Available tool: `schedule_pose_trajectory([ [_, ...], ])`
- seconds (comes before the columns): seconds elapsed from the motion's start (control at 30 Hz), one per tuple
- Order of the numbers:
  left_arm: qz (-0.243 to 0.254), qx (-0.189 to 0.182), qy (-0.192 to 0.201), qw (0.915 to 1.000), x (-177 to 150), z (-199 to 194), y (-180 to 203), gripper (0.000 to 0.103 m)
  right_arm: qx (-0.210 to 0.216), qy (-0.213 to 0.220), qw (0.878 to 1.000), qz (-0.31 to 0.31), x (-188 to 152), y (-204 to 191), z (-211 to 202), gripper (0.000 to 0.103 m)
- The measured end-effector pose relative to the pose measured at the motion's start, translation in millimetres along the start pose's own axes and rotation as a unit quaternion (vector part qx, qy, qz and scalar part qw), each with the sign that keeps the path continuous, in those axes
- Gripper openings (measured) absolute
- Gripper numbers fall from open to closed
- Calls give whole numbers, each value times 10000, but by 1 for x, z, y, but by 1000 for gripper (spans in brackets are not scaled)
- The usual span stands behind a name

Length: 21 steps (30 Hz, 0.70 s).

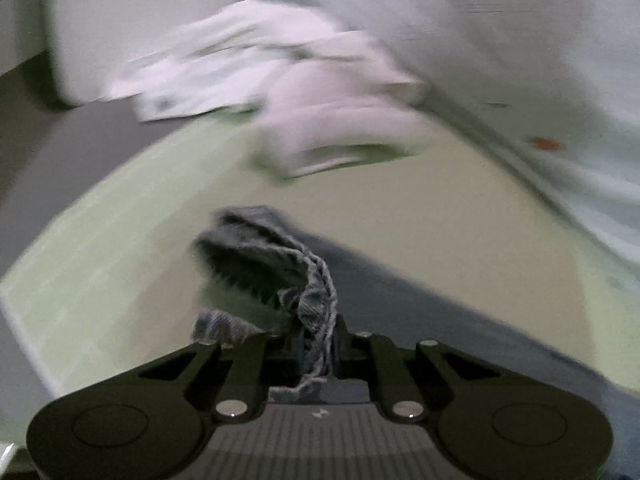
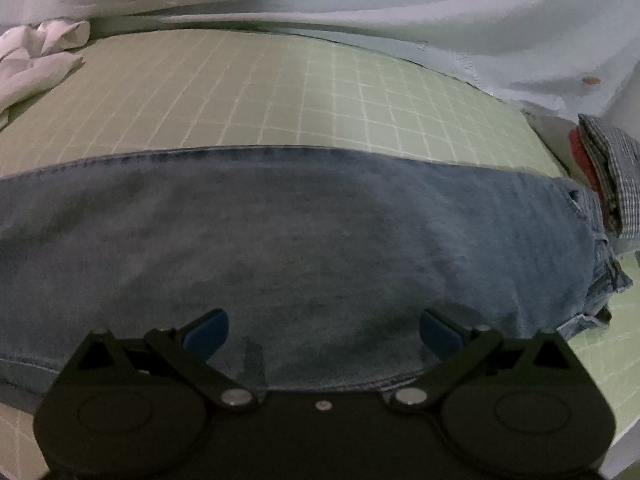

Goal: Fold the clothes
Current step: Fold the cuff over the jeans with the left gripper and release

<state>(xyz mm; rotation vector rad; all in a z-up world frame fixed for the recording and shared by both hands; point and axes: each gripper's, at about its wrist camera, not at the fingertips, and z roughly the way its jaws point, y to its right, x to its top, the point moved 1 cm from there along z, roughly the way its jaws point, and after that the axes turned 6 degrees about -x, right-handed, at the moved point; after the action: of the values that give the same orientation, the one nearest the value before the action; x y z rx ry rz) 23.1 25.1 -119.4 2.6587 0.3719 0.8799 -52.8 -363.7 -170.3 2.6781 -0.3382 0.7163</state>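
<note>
A pair of blue jeans [image 2: 304, 248] lies stretched across the green gridded mat [image 2: 280, 92]. In the left wrist view my left gripper [image 1: 314, 344] is shut on the frayed hem of a jeans leg [image 1: 304, 292], lifted off the mat, with the cloth bunched between the fingers. The picture there is blurred. In the right wrist view my right gripper [image 2: 324, 330] stands open just above the denim, its blue pads [image 2: 208, 334] wide apart with nothing pinched between them.
A crumpled white garment [image 1: 304, 96] lies at the mat's far edge and shows as white cloth [image 2: 36, 60] at upper left. Folded checked and red clothes [image 2: 604, 176] are stacked at right. A pale sheet with carrot prints [image 2: 440, 8] lies behind.
</note>
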Motion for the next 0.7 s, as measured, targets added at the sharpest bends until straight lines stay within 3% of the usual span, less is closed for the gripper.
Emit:
schedule_pose_trajectory([
  [0.07, 520, -498, -69, 9974, -3, -1, 37, 15, 5, -18, 9999, 129, 0, 4, 1, 103],
  [0.17, 1357, -1084, -202, 9846, -16, 1, 86, 26, 20, -62, 9994, 339, -1, 11, 5, 103],
  [0.27, 1825, -1382, -324, 9729, -27, 2, 109, 59, 35, -38, 9991, 429, -1, 14, 5, 103],
  [0.3, 1905, -1452, -321, 9704, -30, 0, 111, 78, 49, -7, 9990, 433, 0, 14, 4, 103],
  [0.33, 1919, -1462, -239, 9702, -30, -3, 111, 85, 76, 28, 9991, 421, 0, 13, 3, 103],
  [0.53, 1193, -1200, 53, 9856, -14, -10, 74, 92, 509, 182, 9981, 305, 8, 0, -2, 103],
  [0.63, 819, -556, 6, 9951, -11, -4, 49, 92, 1087, 136, 9927, 500, 19, -13, -2, 103],
  [0.7, 601, -156, -87, 9980, -10, 2, 29, 92, 1644, -25, 9827, 848, 27, -23, 1, 103],
])
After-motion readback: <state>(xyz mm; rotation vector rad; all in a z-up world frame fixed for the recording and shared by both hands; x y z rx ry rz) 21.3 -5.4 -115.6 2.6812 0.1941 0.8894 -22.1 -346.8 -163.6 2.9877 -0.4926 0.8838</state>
